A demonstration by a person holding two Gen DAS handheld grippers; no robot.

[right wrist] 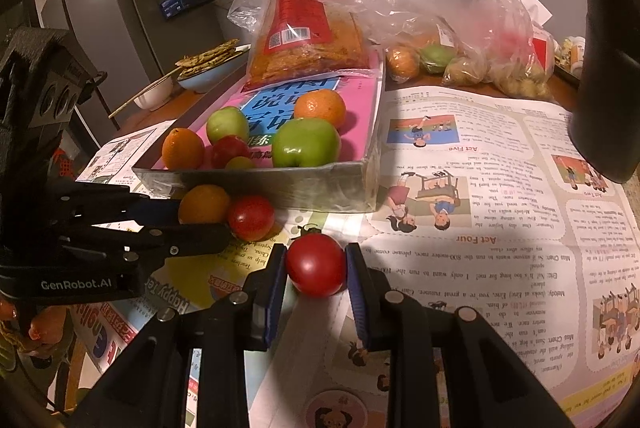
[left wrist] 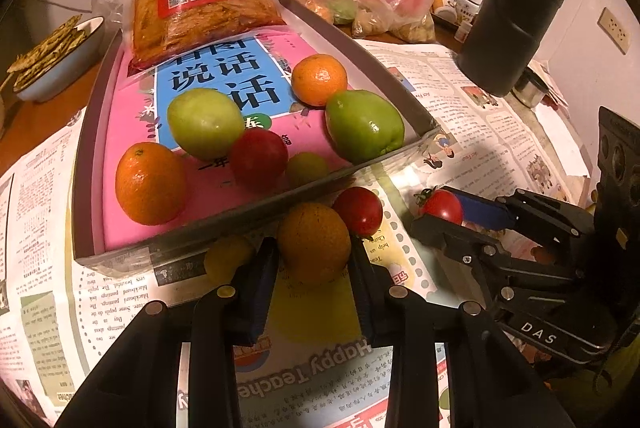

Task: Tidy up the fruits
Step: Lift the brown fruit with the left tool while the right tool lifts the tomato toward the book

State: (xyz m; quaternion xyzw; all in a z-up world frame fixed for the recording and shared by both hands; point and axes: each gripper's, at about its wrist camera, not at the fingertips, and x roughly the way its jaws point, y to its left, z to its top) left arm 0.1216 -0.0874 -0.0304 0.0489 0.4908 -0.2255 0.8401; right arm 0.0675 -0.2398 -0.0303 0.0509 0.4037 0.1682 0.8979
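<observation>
Dull orange point(left wrist: 314, 242) and glossy red tomato point(right wrist: 316, 264), both round

Wooden table point(left wrist: 40, 123) under newspaper point(left wrist: 452, 87) (tray point(left wrist: 86, 163), perhaps cardboard, on it).

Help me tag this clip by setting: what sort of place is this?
Probably a home kitchen or dining area: a tall dark grey refrigerator stands behind the newspaper-covered table, a blue bowl of flatbreads sits near it, and a black insulated flask stands nearby.

Left hand-held gripper point(left wrist: 314, 252) and right hand-held gripper point(right wrist: 316, 264) both clamped, angled downward.
</observation>
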